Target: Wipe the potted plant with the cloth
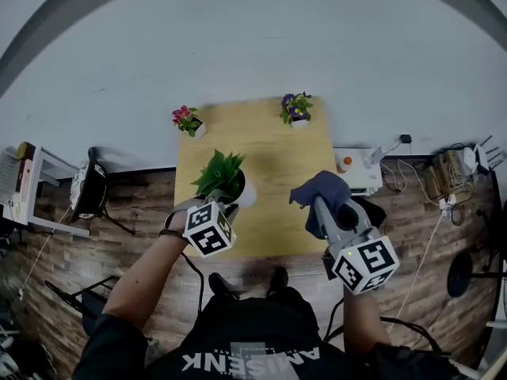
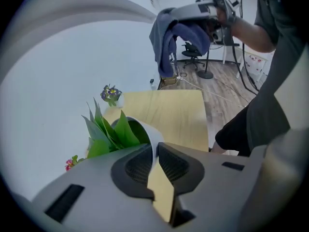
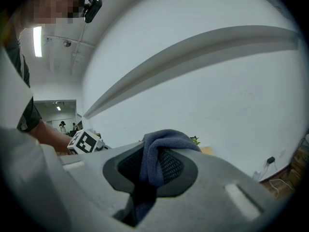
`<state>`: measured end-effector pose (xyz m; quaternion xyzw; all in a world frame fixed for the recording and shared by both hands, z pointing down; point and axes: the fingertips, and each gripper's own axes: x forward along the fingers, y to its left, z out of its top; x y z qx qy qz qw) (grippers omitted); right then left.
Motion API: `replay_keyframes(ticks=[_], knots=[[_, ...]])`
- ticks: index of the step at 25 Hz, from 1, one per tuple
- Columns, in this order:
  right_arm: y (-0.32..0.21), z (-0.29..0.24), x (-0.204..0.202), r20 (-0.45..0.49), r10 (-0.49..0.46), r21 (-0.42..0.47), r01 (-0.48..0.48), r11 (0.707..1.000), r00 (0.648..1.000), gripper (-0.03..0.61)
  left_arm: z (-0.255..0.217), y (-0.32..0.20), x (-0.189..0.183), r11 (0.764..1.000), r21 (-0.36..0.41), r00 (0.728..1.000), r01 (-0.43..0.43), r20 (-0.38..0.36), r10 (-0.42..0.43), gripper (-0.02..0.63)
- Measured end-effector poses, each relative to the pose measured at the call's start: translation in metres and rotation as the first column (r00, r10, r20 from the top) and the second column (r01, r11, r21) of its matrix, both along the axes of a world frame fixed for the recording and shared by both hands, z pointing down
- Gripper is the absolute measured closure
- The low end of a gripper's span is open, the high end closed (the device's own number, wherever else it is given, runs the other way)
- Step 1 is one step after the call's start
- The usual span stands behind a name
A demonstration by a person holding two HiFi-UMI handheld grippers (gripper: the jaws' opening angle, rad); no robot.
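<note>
A green leafy plant (image 1: 220,172) in a white pot (image 1: 245,194) is over the near left part of the wooden table (image 1: 273,153). My left gripper (image 1: 230,205) is shut on the pot's rim (image 2: 153,140), one pad inside the pot and one outside. The leaves (image 2: 112,132) stick out to the left of the jaws in the left gripper view. My right gripper (image 1: 318,203) is at the table's near right corner, shut on a dark blue cloth (image 1: 323,190). The cloth (image 3: 155,154) is bunched between the pads and hangs loose (image 2: 175,38) below them.
Two small flower pots stand at the table's far edge, pink (image 1: 188,120) on the left and purple (image 1: 296,108) on the right. A white box (image 1: 360,172) with an orange-capped bottle (image 1: 346,163) sits right of the table. A black chair (image 1: 89,194) and cables (image 1: 440,212) are on the wooden floor.
</note>
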<state>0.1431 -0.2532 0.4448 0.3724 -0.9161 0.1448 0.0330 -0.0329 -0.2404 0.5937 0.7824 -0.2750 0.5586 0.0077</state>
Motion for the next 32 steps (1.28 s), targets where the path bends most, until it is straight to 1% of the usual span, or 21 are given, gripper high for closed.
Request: replay_keyframes(ticks=[7,10,14,16,20,23,26,30,32], knots=[[0.02,-0.038,-0.043,0.014,-0.017,0.068,0.016,0.998,1.0,0.532,-0.087,0.035,-0.01,0.997,0.031,0.993,-0.067,-0.096,0.069,0.577],[0.032,-0.054,-0.065,0.018,-0.032,0.096,0.03,0.995,0.999,0.532,-0.118,0.045,-0.017,0.997,0.043,0.99,-0.071,-0.12,0.076,0.578],[0.047,-0.074,-0.094,0.024,-0.056,0.134,0.052,0.99,0.998,0.532,-0.151,0.053,-0.026,0.997,0.053,0.982,-0.057,-0.175,0.066,0.578],[0.053,-0.084,-0.107,0.031,-0.067,0.15,0.062,0.987,0.997,0.532,-0.161,0.055,-0.03,0.997,0.061,0.981,-0.056,-0.18,0.067,0.58],[0.068,-0.1,-0.132,0.034,-0.098,0.184,0.091,0.979,0.995,0.532,-0.172,0.061,-0.034,0.995,0.059,0.983,-0.076,-0.165,0.085,0.58],[0.076,-0.106,-0.148,0.032,-0.123,0.193,0.115,0.974,0.992,0.532,-0.184,0.062,-0.033,0.994,0.067,0.98,-0.085,-0.176,0.095,0.58],[0.083,-0.108,-0.167,0.015,-0.165,0.203,0.159,0.966,0.986,0.532,-0.198,0.06,-0.033,0.993,0.08,0.978,-0.087,-0.184,0.1,0.58],[0.083,-0.114,-0.181,0.008,-0.192,0.217,0.185,0.958,0.981,0.532,-0.21,0.062,-0.028,0.99,0.078,0.973,-0.114,-0.194,0.127,0.58],[0.082,-0.117,-0.186,0.004,-0.201,0.226,0.195,0.954,0.98,0.532,-0.215,0.062,-0.027,0.99,0.082,0.97,-0.114,-0.207,0.129,0.58]])
